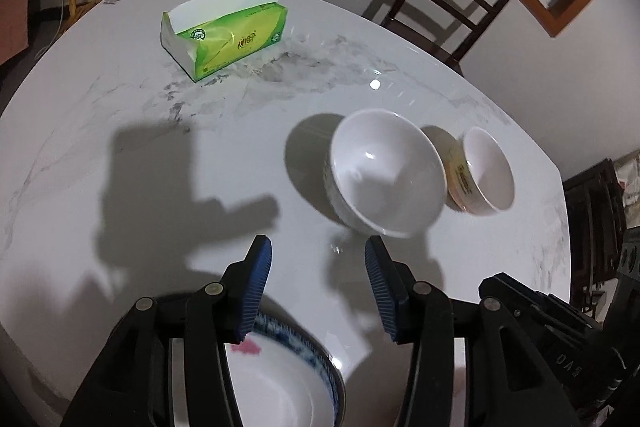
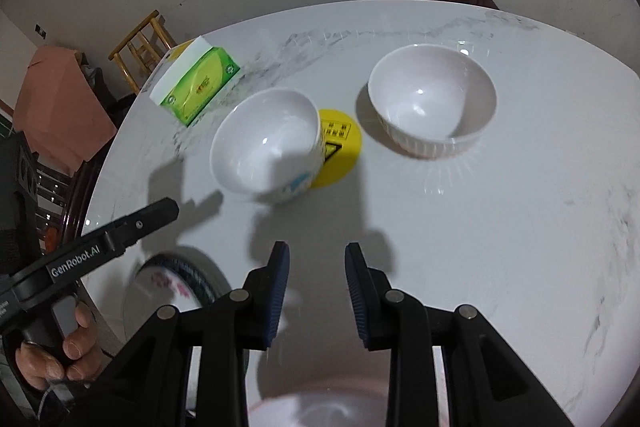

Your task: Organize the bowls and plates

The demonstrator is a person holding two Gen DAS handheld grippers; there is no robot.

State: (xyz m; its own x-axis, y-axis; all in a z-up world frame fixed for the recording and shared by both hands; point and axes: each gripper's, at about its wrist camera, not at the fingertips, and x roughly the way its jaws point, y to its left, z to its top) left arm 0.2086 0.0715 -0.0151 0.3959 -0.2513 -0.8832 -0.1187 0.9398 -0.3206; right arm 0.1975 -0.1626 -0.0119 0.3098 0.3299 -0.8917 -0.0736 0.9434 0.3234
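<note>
White ribbed bowl [image 2: 432, 107] shows only from the right; both tongs [image 1: 318, 287] [image 2: 317, 293] gape, holding nothing

Lying partly hidden beneath the left tongs [image 1: 318, 287], with the bottom picture edge cutting off the blue-rimmed plate [image 1: 280, 379]. Showing only as a blur left of the right tongs [image 2: 316, 297] in the right wrist view. Peeking out from behind the near white bowl [image 2: 266, 143], a yellow round thing [image 2: 342, 151], its print too small for reading. Smearing below the right tongs, a pale pink-edged shape [image 2: 320, 407], unidentifiable.
</note>
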